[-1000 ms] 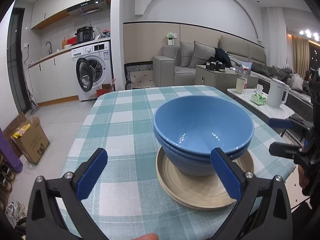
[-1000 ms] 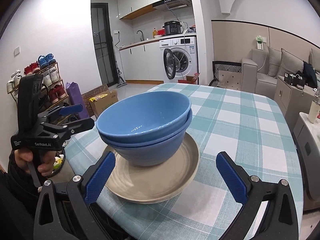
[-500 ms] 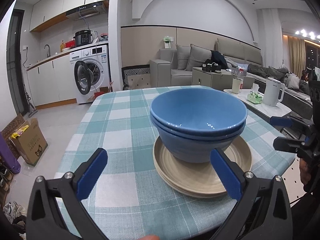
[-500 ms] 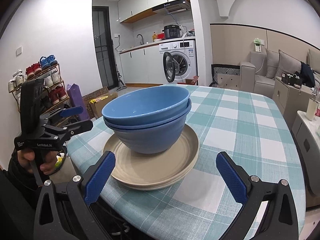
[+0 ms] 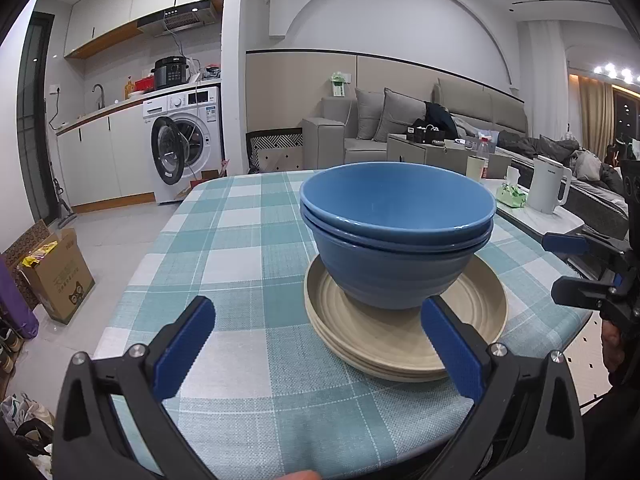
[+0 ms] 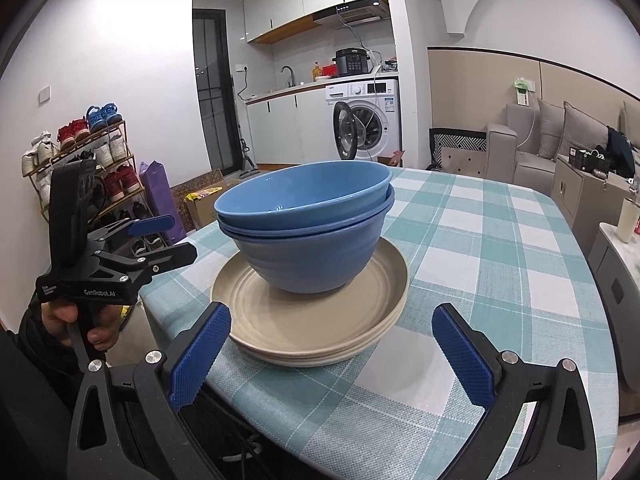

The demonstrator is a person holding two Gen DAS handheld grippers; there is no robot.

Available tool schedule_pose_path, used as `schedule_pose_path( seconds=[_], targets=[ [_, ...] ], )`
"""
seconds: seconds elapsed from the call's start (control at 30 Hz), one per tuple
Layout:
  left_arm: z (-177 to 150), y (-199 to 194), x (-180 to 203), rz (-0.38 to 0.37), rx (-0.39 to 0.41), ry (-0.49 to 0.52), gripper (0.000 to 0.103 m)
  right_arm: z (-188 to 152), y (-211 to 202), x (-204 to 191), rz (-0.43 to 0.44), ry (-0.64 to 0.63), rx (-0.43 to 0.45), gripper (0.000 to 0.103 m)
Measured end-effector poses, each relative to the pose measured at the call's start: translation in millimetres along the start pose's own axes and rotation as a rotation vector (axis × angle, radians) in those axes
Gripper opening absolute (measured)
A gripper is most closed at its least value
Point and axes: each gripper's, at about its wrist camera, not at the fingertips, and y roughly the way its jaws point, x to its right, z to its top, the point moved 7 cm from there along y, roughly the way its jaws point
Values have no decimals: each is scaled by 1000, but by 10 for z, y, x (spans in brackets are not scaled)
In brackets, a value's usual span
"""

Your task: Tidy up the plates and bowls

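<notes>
Two nested blue bowls [image 5: 396,236] [image 6: 308,232] stand on a stack of beige plates [image 5: 404,336] [image 6: 308,324] near the corner of the checked table [image 5: 240,240] [image 6: 492,260]. My left gripper [image 5: 318,340] is open, low at the table's near edge, with nothing between its fingers. The right gripper [image 6: 330,346] is also open and empty, a little short of the plates from the other side. Each gripper shows in the other's view: the right gripper [image 5: 576,268] at the far right, the left gripper [image 6: 160,240] at the left, held by a hand [image 6: 76,320].
A cardboard box [image 5: 56,272] and purple bag [image 6: 156,196] sit on the floor left of the table. A shoe rack [image 6: 80,160] lines the wall. A side table with a white kettle [image 5: 548,190] stands to the right. Washing machine [image 5: 184,148] and sofa [image 5: 372,128] are behind.
Both grippers have pulled back and dropped lower, so the bowls and plates now appear more side-on. The stack has not moved. Both grippers stay open.
</notes>
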Motion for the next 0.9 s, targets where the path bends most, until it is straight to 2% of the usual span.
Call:
schedule_pose_path(
  seconds=[0.9],
  targets=[
    [12, 24, -19, 8, 6, -12, 103, -67, 25, -202, 18, -73, 11, 102]
  ],
)
